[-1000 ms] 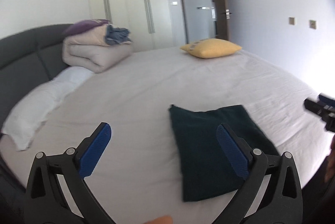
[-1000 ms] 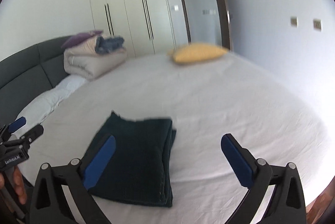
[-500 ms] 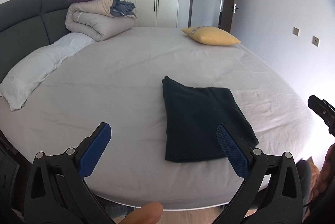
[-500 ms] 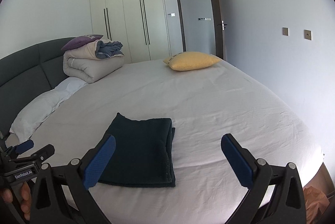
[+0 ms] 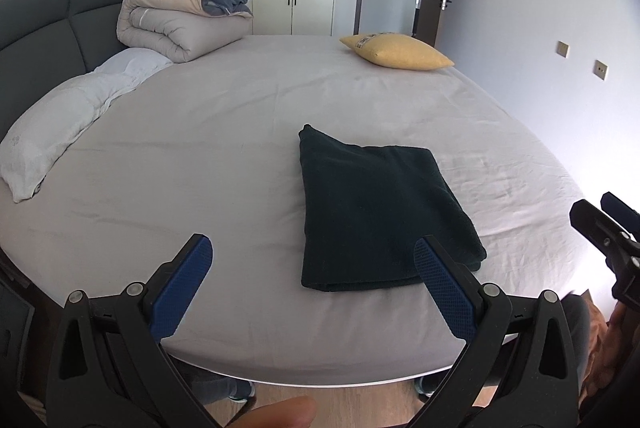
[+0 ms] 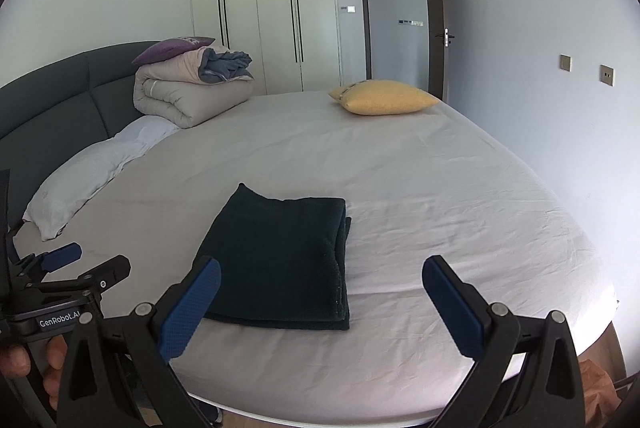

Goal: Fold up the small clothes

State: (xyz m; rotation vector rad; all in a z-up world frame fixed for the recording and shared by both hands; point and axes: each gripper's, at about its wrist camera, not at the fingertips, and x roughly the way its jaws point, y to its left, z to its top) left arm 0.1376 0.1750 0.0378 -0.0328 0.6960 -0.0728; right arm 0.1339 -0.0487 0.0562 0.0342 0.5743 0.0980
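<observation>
A dark green garment (image 5: 380,208), folded into a neat rectangle, lies flat on the bed sheet (image 5: 200,168) near the front edge. It also shows in the right wrist view (image 6: 280,260). My left gripper (image 5: 316,280) is open and empty, held back from the bed edge, with the garment ahead and to the right. My right gripper (image 6: 324,300) is open and empty, also off the bed edge, with the garment ahead and to the left. Each gripper shows at the edge of the other's view: the right one (image 5: 608,224) and the left one (image 6: 80,268).
A yellow pillow (image 5: 396,51) lies at the far side of the bed. A rolled duvet (image 5: 180,24) with a purple cushion sits at the back left by the dark headboard (image 5: 48,24). A white pillow (image 5: 68,120) lies along the left. Wardrobe and open door stand behind.
Both grippers have pulled back and away from the bed, so the folded garment now lies farther ahead. Both stay open. The garment has not moved.
</observation>
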